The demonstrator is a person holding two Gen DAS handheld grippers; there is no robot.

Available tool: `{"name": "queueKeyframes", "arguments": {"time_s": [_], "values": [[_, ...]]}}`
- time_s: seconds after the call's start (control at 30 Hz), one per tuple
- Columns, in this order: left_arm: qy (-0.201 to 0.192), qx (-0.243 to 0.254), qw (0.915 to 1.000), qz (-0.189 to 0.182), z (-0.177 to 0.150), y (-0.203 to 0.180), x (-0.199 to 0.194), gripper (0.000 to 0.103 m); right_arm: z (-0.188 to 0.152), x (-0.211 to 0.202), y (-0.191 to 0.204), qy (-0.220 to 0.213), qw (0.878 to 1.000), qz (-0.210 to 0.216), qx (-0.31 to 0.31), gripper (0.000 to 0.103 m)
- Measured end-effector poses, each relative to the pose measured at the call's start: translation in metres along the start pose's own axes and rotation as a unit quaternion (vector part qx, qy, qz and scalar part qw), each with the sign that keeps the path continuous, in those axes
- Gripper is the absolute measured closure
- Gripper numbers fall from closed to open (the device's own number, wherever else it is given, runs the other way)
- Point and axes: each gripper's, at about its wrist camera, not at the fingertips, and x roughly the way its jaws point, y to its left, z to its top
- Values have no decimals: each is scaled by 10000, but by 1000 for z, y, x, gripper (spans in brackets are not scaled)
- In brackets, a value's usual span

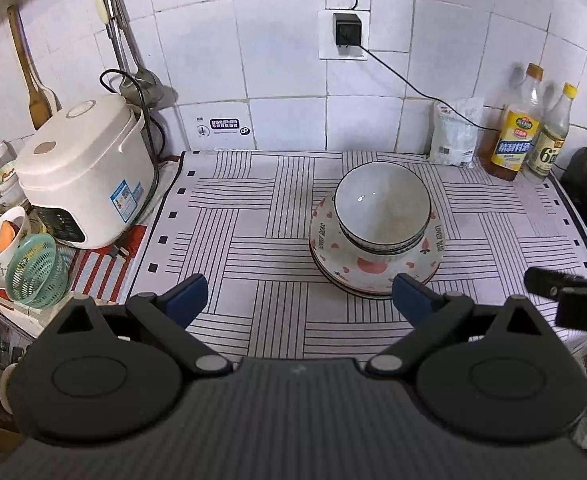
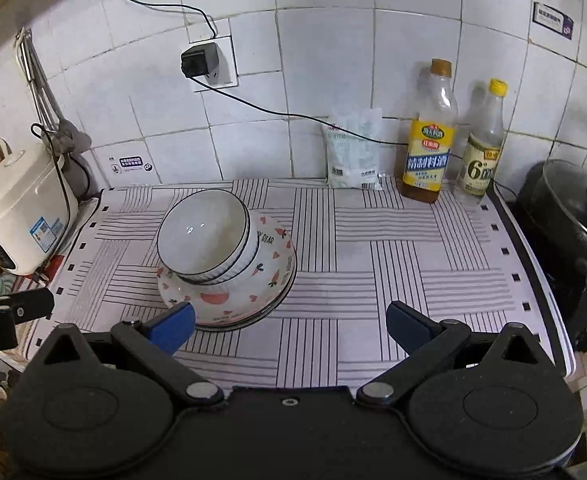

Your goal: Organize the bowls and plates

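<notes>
At nine o'clock on the counter sits the white plastic rice cooker, parked against the tiled wall with a mint-green mesh basket just in front of it. They are well apart from the crockery, so that side gives you no trouble.

Your left gripper hovers over the striped black-and-white cloth with its blue-padded fingers spread wide and nothing between them. Its right pad sits just beside the stack's near rim, at about six o'clock of the pile; I cannot tell whether it touches.

Moving right, the task's things are gathered in one pile near the middle of the cloth: a white ceramic bowl with a dark rim line nests, with what looks like a second like it beneath, inside a wider white bowl printed with pink hearts, and that rests on flat plates whose edges just peek out below. Widest at the bottom, smallest on top is probably why the pile stands steady; it looks already sorted by size.

Your right gripper is likewise fully open and empty, with the pile at its ten o'clock.

At two o'clock, against the wall, stand a yellow-labelled oil bottle and a clear bottle with a yellow cap, out of the working area.
</notes>
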Motion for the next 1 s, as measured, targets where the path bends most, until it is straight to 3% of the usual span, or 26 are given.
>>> {"name": "queueKeyframes", "arguments": {"time_s": [0.4, 1.0], "values": [[-119, -12, 9999, 44, -11, -7, -26, 3, -13, -33, 20, -11, 9971, -584, -486, 0], [-206, 250, 9994, 93, -20, -27, -22, 3, -19, -39, 19, -180, 9965, -693, -422, 0]]}}
